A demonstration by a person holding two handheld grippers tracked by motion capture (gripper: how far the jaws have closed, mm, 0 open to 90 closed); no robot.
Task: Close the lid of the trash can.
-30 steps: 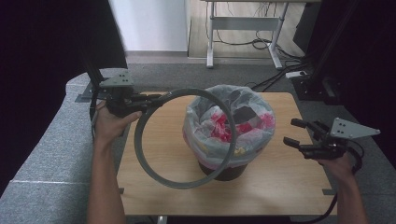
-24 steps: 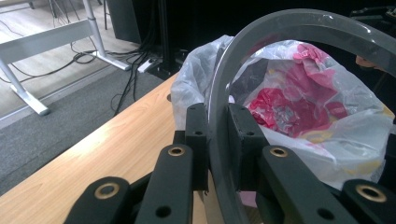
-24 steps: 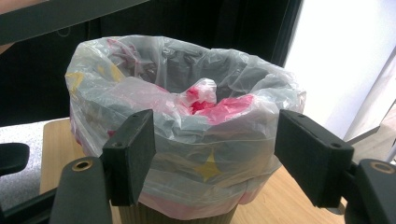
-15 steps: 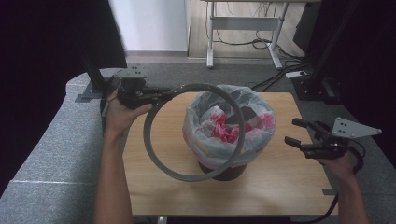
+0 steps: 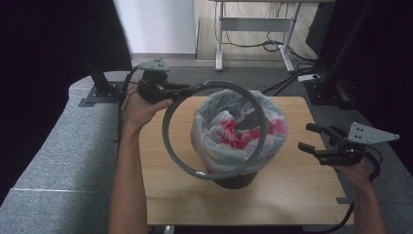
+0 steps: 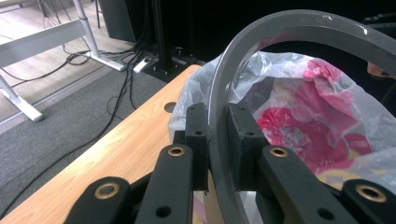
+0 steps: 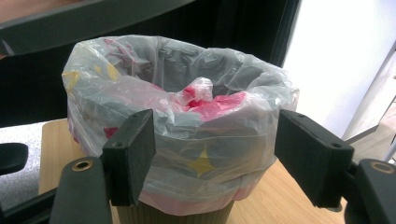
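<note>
one grey ring (image 5: 214, 129), clamped in left tongs (image 5: 182, 88) at 10 o'clock; one bagged bin (image 5: 238, 134) on counter (image 5: 292, 195); right tongs (image 5: 311, 139) agape, 3 o'clock.

A light wooden worktop (image 5: 282, 195) is sitting on grey carpeted flooring (image 5: 53, 161), with black curtains (image 5: 44, 44) hanging at both sides. Behind it, a white wall panel (image 5: 156, 24) is catching the light, while a grey metal desk frame (image 5: 253, 24) is standing over black cables (image 5: 272, 46) trailing across a wooden floor.
</note>
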